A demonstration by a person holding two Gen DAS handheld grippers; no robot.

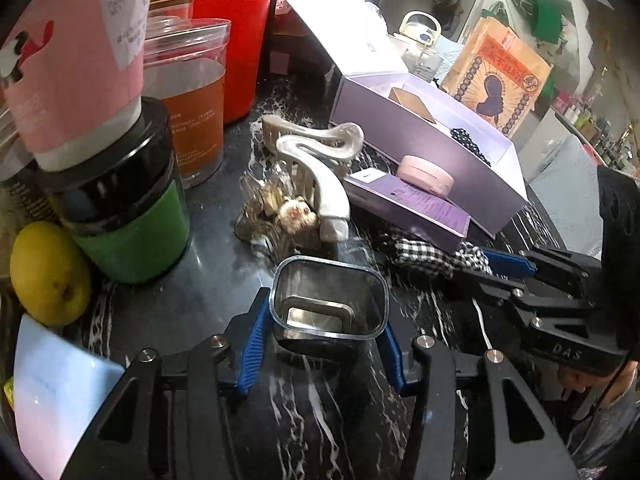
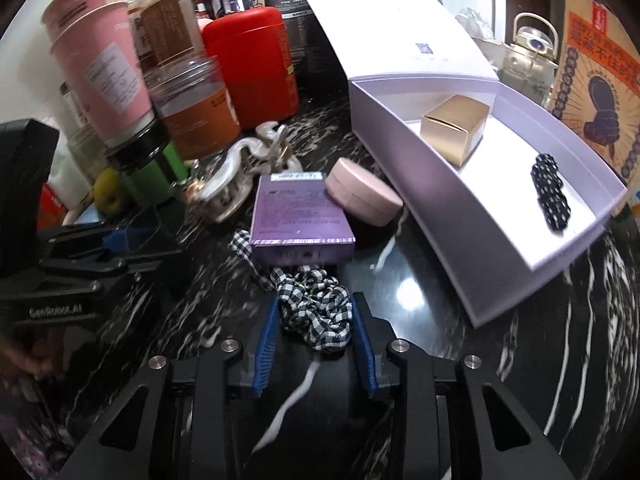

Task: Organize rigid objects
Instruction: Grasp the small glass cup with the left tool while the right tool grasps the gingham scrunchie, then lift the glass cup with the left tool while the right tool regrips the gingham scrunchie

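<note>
My left gripper (image 1: 325, 346) is shut on a small clear rectangular container (image 1: 330, 300), its blue pads pressing both side walls just above the black marble counter (image 1: 208, 280). My right gripper (image 2: 316, 346) is shut on a black-and-white checked scrunchie (image 2: 314, 308), which bulges out between the pads. Just beyond the scrunchie lies a flat purple box (image 2: 298, 216) with a round pink case (image 2: 362, 196) leaning beside it. An open lilac gift box (image 2: 500, 248) at the right holds a gold carton (image 2: 456, 128) and a black dotted scrunchie (image 2: 550, 194). A pearly hair claw (image 1: 316, 168) lies ahead of the container.
Crowding the left are a green jar with a black lid (image 1: 132, 224), a pink paper cup (image 1: 76, 60), an orange-labelled clear jar (image 1: 192, 96), a red canister (image 1: 236, 36) and a yellow fruit (image 1: 48, 272). A printed paper bag (image 1: 500, 76) and a glass kettle (image 2: 532, 52) stand behind the lilac box.
</note>
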